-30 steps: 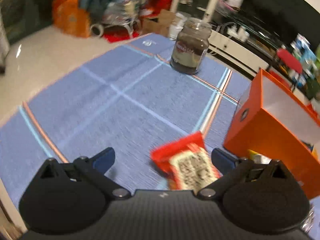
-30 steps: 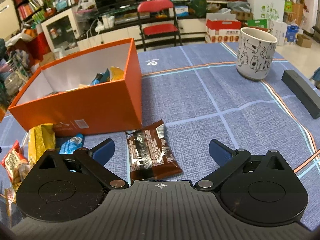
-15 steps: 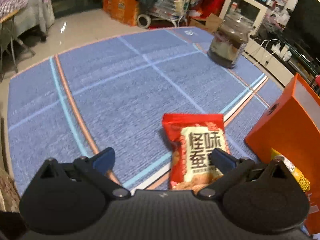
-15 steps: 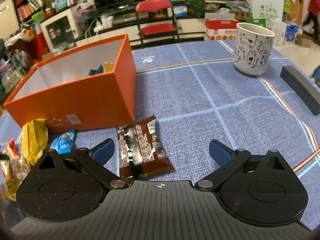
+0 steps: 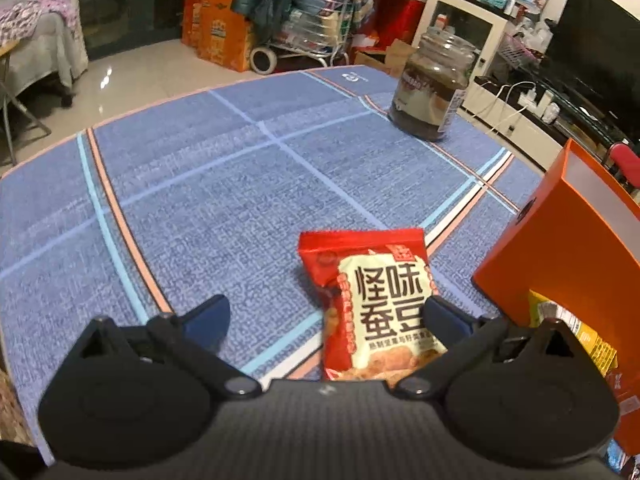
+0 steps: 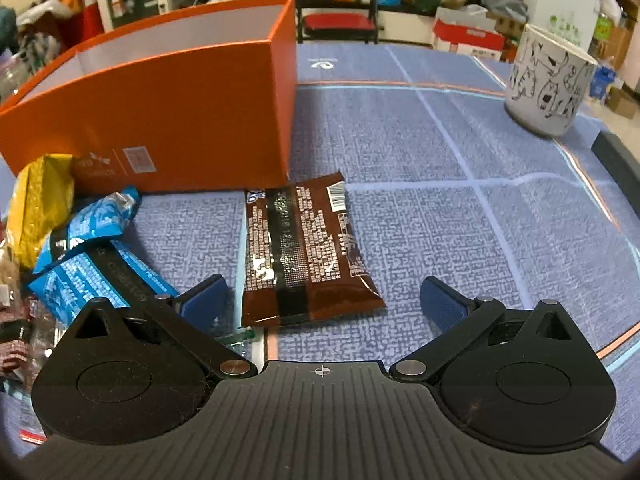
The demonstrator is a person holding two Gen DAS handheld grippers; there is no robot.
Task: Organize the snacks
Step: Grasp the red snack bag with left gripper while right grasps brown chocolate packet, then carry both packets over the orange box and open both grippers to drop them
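A red snack packet with a cream label [image 5: 372, 300] lies on the blue cloth between the fingers of my open left gripper [image 5: 326, 316], nearer the right finger. An open orange box [image 5: 568, 248] stands to its right; it also shows in the right wrist view [image 6: 160, 108]. A brown snack packet [image 6: 304, 248] lies flat before my open right gripper [image 6: 322, 298], just ahead of the fingertips. Blue packets [image 6: 92, 256] and a yellow packet [image 6: 38, 204] lie left of it by the box.
A dark glass jar [image 5: 432, 88] stands at the far side of the cloth. A white cat-print mug [image 6: 548, 80] and a dark bar [image 6: 620, 164] sit at the right. A yellow packet [image 5: 572, 332] leans at the box's foot.
The left gripper has drawn back and steadied over the red packet, which now lies still. The right gripper has dropped lower and closer to the brown packet.
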